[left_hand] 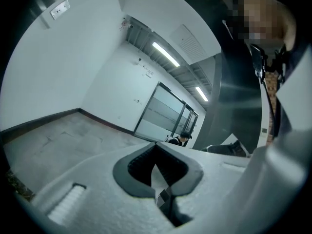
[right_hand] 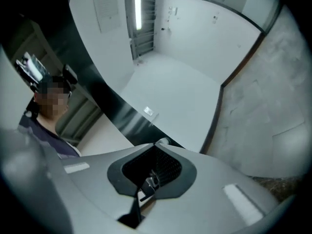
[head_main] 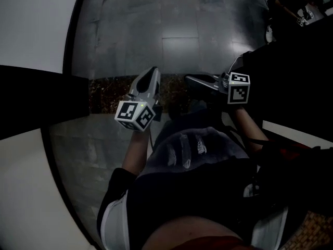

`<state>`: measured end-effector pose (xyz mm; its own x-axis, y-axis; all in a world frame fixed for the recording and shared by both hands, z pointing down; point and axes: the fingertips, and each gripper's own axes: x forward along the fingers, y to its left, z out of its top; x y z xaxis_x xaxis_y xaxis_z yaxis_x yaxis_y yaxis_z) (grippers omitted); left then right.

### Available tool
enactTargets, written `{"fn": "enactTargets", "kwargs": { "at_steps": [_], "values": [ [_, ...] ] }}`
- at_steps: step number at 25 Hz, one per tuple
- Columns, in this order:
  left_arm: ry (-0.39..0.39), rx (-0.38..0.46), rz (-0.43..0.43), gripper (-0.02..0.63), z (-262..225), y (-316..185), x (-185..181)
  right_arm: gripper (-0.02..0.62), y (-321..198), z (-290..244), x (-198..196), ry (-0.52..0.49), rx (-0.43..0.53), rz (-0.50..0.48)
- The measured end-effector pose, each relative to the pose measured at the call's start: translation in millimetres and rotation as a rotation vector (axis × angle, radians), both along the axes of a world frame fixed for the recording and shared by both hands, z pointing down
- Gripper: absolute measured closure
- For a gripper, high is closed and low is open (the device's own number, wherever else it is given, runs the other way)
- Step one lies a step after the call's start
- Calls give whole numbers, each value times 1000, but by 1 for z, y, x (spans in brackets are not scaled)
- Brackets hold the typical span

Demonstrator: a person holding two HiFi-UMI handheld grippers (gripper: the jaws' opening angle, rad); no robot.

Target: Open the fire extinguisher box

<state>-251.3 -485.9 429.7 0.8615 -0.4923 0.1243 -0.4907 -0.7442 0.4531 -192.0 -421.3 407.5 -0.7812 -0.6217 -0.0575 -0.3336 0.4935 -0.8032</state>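
Grey floor (head_main: pixel 177 25) looks dim, murky; my left gripper (head_main: pixel 153 71) and right gripper (head_main: pixel 189 78) reach forward, both clenched, empty.

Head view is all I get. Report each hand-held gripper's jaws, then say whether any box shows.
Observer: The left hand-held gripper has its jaws together, nothing between them.
Operator: Now the right.
Observer: The right hand-held gripper is shut too, and empty.
Operator: Now the search.
Observer: No such thing shows in any view; the left gripper view looks toward glass doors.
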Motion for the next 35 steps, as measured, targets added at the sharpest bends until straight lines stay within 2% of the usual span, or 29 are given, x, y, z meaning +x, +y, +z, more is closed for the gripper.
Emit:
{"fn": "enactTargets", "kwargs": {
  "at_steps": [4,10,16,18,22,24,29,35],
  "values": [
    [12,-30,2,607,-4,-4,11,595,-13,-12,17,-136,8,10],
    [-51,-35,-17,607,-2,-30,30,595,-35,-14,40,-204,46,-17],
    [-117,-3,47,607,-4,-47,81,595,-48,-13,85,-265,92,-7],
    [-142,4,57,607,-8,-50,103,595,-52,-14,109,-296,93,9],
    [-199,-9,58,607,-29,-76,190,595,-77,-37,206,-347,104,31],
    [-224,-27,45,607,-37,-84,216,595,-86,-45,236,-360,108,20],
    [-233,-8,6,607,-34,-93,228,595,-97,-43,251,-343,158,-17],
    [-253,2,-121,607,-32,-104,207,595,-95,-32,247,-248,207,-38]
  ]
}}
